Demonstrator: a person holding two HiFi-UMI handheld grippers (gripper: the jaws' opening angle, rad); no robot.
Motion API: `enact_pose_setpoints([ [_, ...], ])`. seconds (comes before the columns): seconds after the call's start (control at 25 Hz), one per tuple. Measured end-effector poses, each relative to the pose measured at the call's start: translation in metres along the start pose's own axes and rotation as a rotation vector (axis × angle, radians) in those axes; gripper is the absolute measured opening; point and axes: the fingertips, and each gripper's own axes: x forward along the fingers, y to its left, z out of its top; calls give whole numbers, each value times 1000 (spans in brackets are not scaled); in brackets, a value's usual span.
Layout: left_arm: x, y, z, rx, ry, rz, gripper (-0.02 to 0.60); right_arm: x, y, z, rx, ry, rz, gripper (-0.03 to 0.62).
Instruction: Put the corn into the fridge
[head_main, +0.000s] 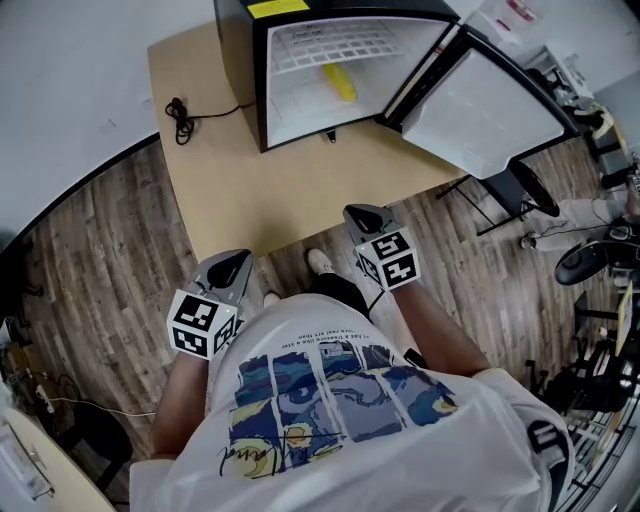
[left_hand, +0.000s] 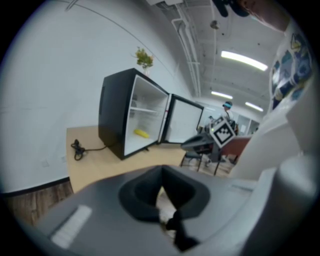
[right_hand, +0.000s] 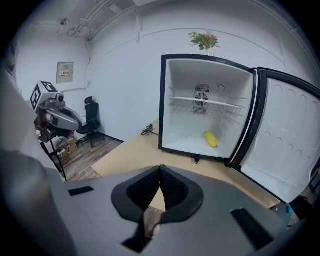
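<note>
The yellow cob of corn (head_main: 339, 82) lies inside the small black fridge (head_main: 240, 60), on its white floor and below the white wire shelf (head_main: 340, 45). It is towards the back and nothing touches it. The right gripper view shows the corn (right_hand: 210, 139) from the front, under the shelf (right_hand: 205, 102). The fridge stands on a light wooden table (head_main: 230, 180), and its white-lined door (head_main: 480, 100) is swung wide open to the right. A black coiled cable (head_main: 180, 118) lies on the table at the left of the fridge. A small green plant in a vase (right_hand: 204, 39) stands on top of the fridge.

Both grippers are held close to the person's body, at the near edge of the table and well apart from the fridge. The left gripper (head_main: 240, 258) has its jaws together at the tips with nothing between them, which its own view confirms (left_hand: 161, 172). The right gripper (head_main: 362, 212) is the same: the dark ribbed pads meet and hold nothing (right_hand: 160, 169). Each gripper appears in the other's view – both point towards the table. The person wears a white T-shirt with a blue print (head_main: 340, 400) and stands on a grey-brown wooden floor (head_main: 90, 270).
</note>
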Motion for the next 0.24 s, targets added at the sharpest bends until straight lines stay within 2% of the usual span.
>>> enact_pose_setpoints([
  [0.24, 20, 7, 12, -8, 0, 18, 9, 11, -25, 2, -1, 7, 9, 11],
])
